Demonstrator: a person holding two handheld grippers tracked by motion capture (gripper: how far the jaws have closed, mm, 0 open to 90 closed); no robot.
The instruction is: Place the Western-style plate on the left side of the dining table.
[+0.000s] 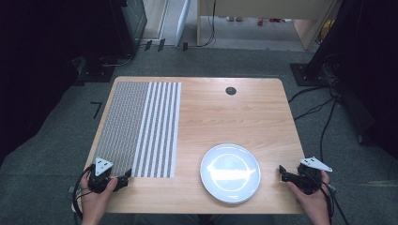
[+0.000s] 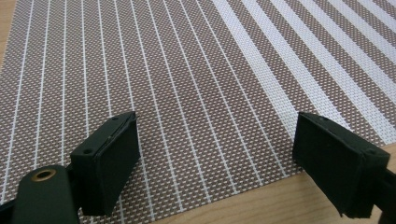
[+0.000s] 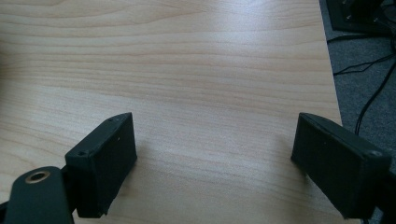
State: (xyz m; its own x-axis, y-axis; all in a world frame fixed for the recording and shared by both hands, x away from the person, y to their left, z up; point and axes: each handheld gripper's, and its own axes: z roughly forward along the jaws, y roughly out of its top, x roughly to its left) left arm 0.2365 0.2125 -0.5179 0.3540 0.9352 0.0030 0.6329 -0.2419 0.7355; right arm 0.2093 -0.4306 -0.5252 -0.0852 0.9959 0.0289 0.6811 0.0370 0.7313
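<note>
High view had me at the near edge of the surface [image 1: 234, 117], one tool in each hand. My left tool [image 2: 215, 154] hung released over the near corner of the striped placemat [image 2: 187, 84], jaws spread wide with nothing between them, probably lined up for that corner. My right tool [image 3: 215, 158] was likewise released over bare wood by the right edge, holding nothing. Between them lay the white plate [image 1: 230, 172], just right of the placemat and untouched.

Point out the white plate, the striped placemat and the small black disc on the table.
white plate [image 1: 230, 172]: high view, centre of the plate.
striped placemat [image 1: 141, 126]: high view, middle of the weave.
small black disc [image 1: 230, 91]: high view, its centre.
</note>
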